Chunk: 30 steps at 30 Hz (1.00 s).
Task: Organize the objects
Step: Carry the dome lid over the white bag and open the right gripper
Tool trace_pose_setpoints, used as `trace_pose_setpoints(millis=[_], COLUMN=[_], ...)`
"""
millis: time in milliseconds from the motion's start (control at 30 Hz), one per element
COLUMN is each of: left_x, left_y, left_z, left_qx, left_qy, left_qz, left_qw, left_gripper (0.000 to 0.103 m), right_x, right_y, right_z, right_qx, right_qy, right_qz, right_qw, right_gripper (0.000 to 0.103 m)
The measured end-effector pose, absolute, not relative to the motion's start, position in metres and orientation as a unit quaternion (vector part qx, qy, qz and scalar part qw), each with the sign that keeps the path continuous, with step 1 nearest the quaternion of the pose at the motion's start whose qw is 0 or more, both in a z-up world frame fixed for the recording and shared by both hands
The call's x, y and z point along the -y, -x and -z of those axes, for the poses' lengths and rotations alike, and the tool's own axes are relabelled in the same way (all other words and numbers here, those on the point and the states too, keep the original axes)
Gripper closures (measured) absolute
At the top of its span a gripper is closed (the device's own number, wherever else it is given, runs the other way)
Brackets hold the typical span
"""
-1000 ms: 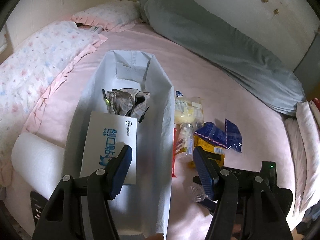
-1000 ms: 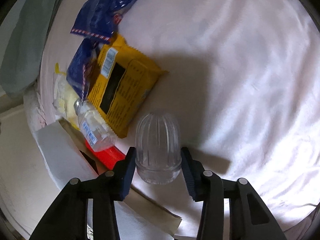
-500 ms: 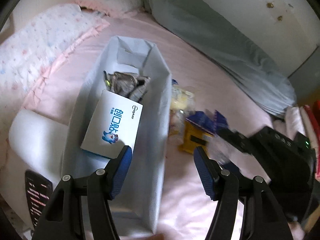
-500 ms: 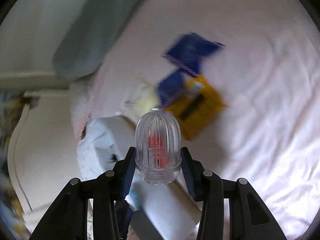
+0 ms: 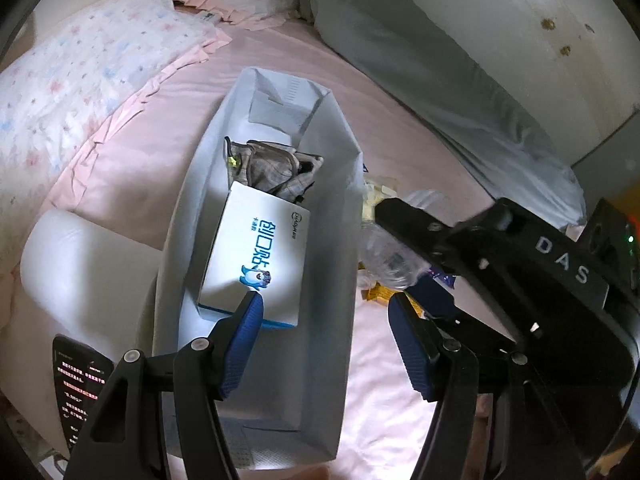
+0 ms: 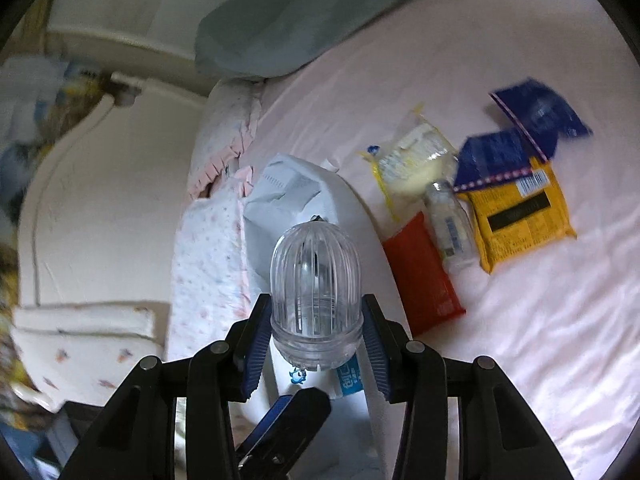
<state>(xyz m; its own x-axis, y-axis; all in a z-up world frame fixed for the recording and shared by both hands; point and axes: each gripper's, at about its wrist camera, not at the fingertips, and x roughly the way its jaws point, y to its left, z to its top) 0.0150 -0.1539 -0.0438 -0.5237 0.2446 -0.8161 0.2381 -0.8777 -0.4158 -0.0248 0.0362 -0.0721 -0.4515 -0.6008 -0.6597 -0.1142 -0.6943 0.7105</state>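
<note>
A clear ribbed dome jar (image 6: pixel 316 296), centre of my right view, sits clamped in my right gripper (image 6: pixel 316 344) above the white bag (image 5: pixel 332 216); I judge it mid-carry, next needing lowering inside beside the box (image 5: pixel 256 260). My left gripper (image 5: pixel 324 344) hangs wide, empty

L gripper (image 5: pixel 324 340) agape, R gripper (image 6: pixel 316 332) prob. clamped

Dim, bluish cast; fisheye bending, dark corners; right-wrist view's left edge motion-blurred; soft shadows.
</note>
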Motion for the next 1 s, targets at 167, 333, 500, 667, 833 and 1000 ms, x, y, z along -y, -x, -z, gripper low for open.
trace_pose_setpoints(millis=[167, 333, 500, 667, 833, 1000], left_x=[0.169, 0.176, 0.175, 0.176, 0.169, 0.157], left_y=[-0.017, -0.019, -0.018, -0.018, -0.016, -0.011], left_z=[0.046, 0.047, 0.05, 0.049, 0.047, 0.044], left_qx=[0.247, 0.246, 0.241, 0.249, 0.241, 0.224], left_qy=[0.488, 0.487, 0.489, 0.486, 0.482, 0.478], left_qz=[-0.837, -0.838, -0.838, -0.838, -0.842, -0.849], left_qw=[-0.02, -0.028, -0.028, -0.022, -0.022, -0.021], left_gripper=[0.039, 0.039, 0.039, 0.038, 0.038, 0.038], right_x=[-0.028, -0.02, -0.023, -0.028, -0.033, -0.046], right_y=[0.024, 0.025, 0.027, 0.028, 0.026, 0.025], right_z=[0.084, 0.087, 0.093, 0.096, 0.092, 0.089], right_qx=[0.344, 0.346, 0.362, 0.389, 0.384, 0.382], right_qy=[-0.508, -0.515, -0.528, -0.528, -0.524, -0.517], right_qz=[0.771, 0.764, 0.75, 0.735, 0.744, 0.754], right_qw=[0.173, 0.178, 0.167, 0.17, 0.158, 0.135], right_gripper=[0.06, 0.06, 0.059, 0.058, 0.058, 0.058])
